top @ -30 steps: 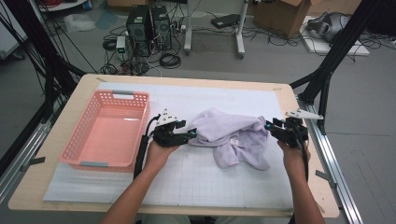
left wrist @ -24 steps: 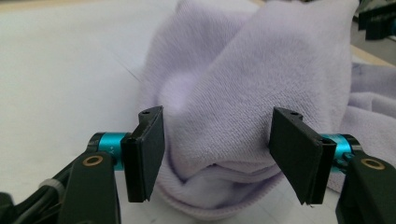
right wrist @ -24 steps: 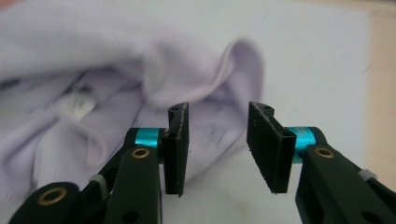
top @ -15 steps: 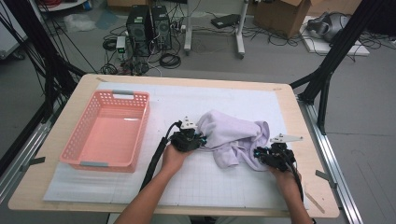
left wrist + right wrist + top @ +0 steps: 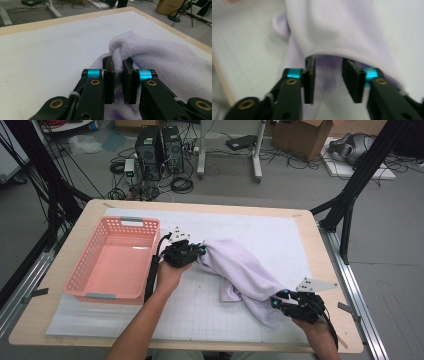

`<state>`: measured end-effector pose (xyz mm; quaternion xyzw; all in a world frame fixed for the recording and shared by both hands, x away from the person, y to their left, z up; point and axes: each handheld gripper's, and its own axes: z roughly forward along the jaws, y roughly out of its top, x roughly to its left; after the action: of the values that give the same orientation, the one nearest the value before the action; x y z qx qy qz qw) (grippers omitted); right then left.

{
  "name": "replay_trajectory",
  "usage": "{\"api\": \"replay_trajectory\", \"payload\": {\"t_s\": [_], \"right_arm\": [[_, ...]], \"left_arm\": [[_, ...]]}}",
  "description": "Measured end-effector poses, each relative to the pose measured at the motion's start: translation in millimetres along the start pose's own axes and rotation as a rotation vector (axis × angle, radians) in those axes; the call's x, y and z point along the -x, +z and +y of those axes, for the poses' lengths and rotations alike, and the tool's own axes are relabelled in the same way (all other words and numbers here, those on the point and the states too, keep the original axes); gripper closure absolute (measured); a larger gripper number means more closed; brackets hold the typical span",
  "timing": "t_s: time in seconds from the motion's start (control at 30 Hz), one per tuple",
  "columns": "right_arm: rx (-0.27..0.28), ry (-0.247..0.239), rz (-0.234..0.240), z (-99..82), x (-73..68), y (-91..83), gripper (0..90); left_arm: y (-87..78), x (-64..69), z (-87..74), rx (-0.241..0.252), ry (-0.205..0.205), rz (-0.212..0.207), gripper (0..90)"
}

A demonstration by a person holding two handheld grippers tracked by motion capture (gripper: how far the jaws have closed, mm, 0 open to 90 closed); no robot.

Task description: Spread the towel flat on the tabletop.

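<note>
A lilac towel point(image 5: 240, 265) lies stretched slantwise across the white mat point(image 5: 280, 235). My left gripper point(image 5: 200, 251) is at its far left end, beside the pink basket point(image 5: 86, 254). In the left gripper view the left gripper point(image 5: 118, 62) is shut on a fold of the towel point(image 5: 160, 55); its jaws have just been closing on that fold. My right gripper point(image 5: 276, 301) is at the towel's near right end. In the blurred right gripper view the right gripper point(image 5: 328, 62) has just been opening: its jaws stand apart, the towel point(image 5: 337, 30) hangs over their tips, and the pads do not press it.
The pink basket stands on the left of the mat with nothing in it. The table's near edge lies just behind my right hand. Beyond the table's far edge are computer cases point(image 5: 160, 145), cables and a cardboard box point(image 5: 300, 135) on the floor.
My right gripper has come toward the near edge, drawing the towel out long. My left gripper has taken hold of the towel's left end and shifted slightly back and left.
</note>
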<state>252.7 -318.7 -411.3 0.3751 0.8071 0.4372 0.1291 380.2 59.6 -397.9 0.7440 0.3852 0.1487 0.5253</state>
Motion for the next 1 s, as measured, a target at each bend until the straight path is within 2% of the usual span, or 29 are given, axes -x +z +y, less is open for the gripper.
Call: {"api": "replay_trajectory", "payload": {"t_s": [0.03, 0.1, 0.2, 0.27, 0.33, 0.43, 0.47, 0.5, 0.53, 0.57, 0.6, 0.7, 0.73, 0.8, 0.87, 0.9, 0.93, 1.0], "right_arm": [[0.030, -0.022, -0.010, 6.9, -1.9, 0.7, 54.5], [0.056, -0.048, -0.026, 19.2, -3.9, 5.6, 51.2], [0.074, -0.083, -0.008, 34.4, -3.5, 20.4, 47.7], [0.054, -0.094, 0.003, 43.6, -4.3, 35.2, 43.5], [0.006, -0.124, -0.009, 51.3, -3.4, 52.7, 39.7], [-0.046, -0.149, -0.034, 58.6, 0.6, 77.4, 39.0], [-0.061, -0.155, -0.041, 60.6, 2.5, 84.4, 41.8], [-0.082, -0.170, -0.039, 62.6, 5.2, 90.2, 51.5], [-0.100, -0.206, -0.048, 64.5, 8.0, 93.0, 64.6], [-0.097, -0.214, -0.067, 66.1, 12.2, 92.3, 70.5], [-0.065, -0.184, -0.100, 67.7, 19.6, 88.8, 72.5], [0.033, -0.052, -0.220, 69.1, 47.4, 71.0, 74.8], [0.047, -0.029, -0.248, 69.6, 57.2, 66.6, 75.1], [0.030, -0.014, -0.304, 73.3, 71.8, 61.1, 75.4], [0.025, 0.004, -0.359, 77.7, 83.3, 57.6, 76.2], [0.020, 0.023, -0.397, 79.7, 88.4, 55.6, 76.6], [0.021, 0.037, -0.437, 80.8, 94.7, 53.2, 76.9], [0.027, 0.101, -0.464, 80.0, 108.9, 49.5, 76.9]], "left_arm": [[3.8, 1.7, -1.1, -0.007, -0.003, -0.002, 81.2], [10.8, 3.6, -3.1, -0.007, -0.011, -0.007, 81.2], [18.1, 0.2, -4.7, 0.013, -0.047, -0.011, 81.2], [19.2, -4.9, -3.9, 0.022, -0.063, -0.007, 81.2], [19.1, -7.8, -0.5, 0.021, -0.067, -0.006, 81.2], [23.0, -6.4, 4.0, 0.019, -0.047, -0.011, 81.2], [25.8, -5.8, 5.7, 0.020, -0.048, -0.012, 81.2], [28.7, -5.7, 8.3, 0.014, -0.047, -0.014, 81.2], [31.5, -5.6, 10.7, 0.019, -0.049, -0.015, 81.2], [34.5, -5.9, 13.7, 0.011, -0.051, -0.018, 81.2], [37.6, -6.1, 16.6, 0.012, -0.051, -0.024, 81.2], [47.6, -6.6, 23.8, -0.004, -0.047, -0.078, 81.0], [51.5, -5.3, 25.3, -0.012, -0.037, -0.087, 79.7], [57.6, -1.3, 26.1, -0.001, -0.043, -0.085, 68.9], [60.6, 2.6, 25.5, 0.013, -0.066, -0.061, 48.2], [60.9, 3.1, 25.2, 0.008, -0.066, -0.059, 42.8], [60.7, 3.5, 24.7, 0.004, -0.061, -0.061, 40.5], [58.5, 3.7, 23.8, -0.008, -0.039, -0.068, 40.2]]}}
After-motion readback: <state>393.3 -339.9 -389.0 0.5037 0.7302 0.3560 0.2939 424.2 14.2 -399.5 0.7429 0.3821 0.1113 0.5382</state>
